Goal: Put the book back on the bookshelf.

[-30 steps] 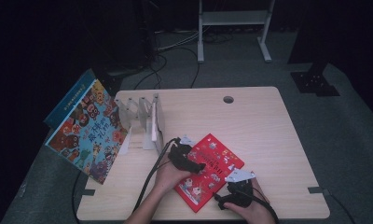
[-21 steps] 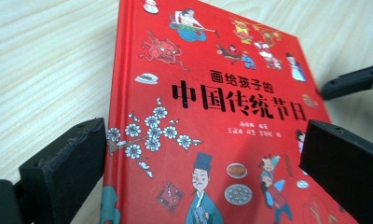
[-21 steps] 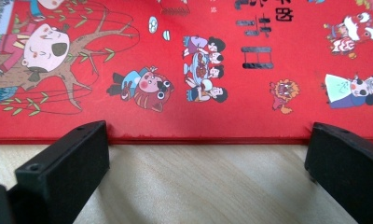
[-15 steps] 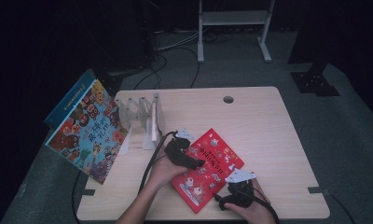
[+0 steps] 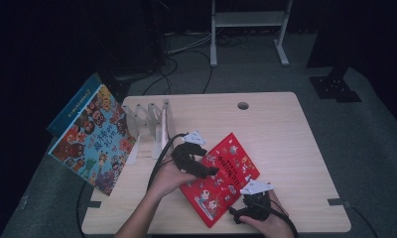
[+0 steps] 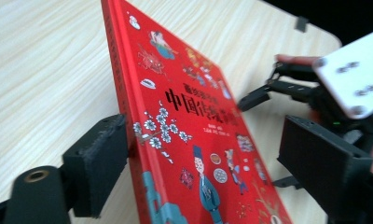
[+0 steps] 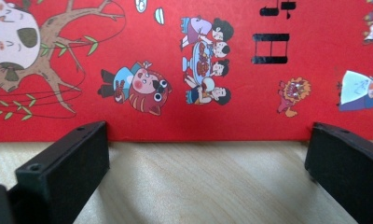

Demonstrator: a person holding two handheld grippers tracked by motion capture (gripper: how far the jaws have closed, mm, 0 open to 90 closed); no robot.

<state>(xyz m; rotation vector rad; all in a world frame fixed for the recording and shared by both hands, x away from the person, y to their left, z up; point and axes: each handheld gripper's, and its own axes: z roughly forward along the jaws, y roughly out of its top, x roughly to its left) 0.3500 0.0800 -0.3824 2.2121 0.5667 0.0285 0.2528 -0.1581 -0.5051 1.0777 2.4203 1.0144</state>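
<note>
A thin red picture book (image 5: 229, 171) lies on the wooden table (image 5: 286, 129), its left edge tilted up. My left gripper (image 5: 206, 171) straddles that raised edge. In the left gripper view the book (image 6: 194, 116) stands between the jaws, which have just been closing: one pad is under the spine side and the other stands off the cover, so the gripper is open. My right gripper (image 5: 236, 215) rests at the book's near corner. In the right gripper view its jaws stand wide on the table, my right gripper (image 7: 208, 154) just short of the book's edge (image 7: 222, 70).
A rack of clear upright dividers (image 5: 147, 124) stands at the back left of the table. A large colourful picture book (image 5: 95, 141) leans against it, overhanging the left edge. A cable hole (image 5: 243, 105) sits near the far edge. Cables trail from both grippers.
My left gripper has risen and carried the red book's left edge up, so the book now tilts. The right gripper has stayed at the near corner.
</note>
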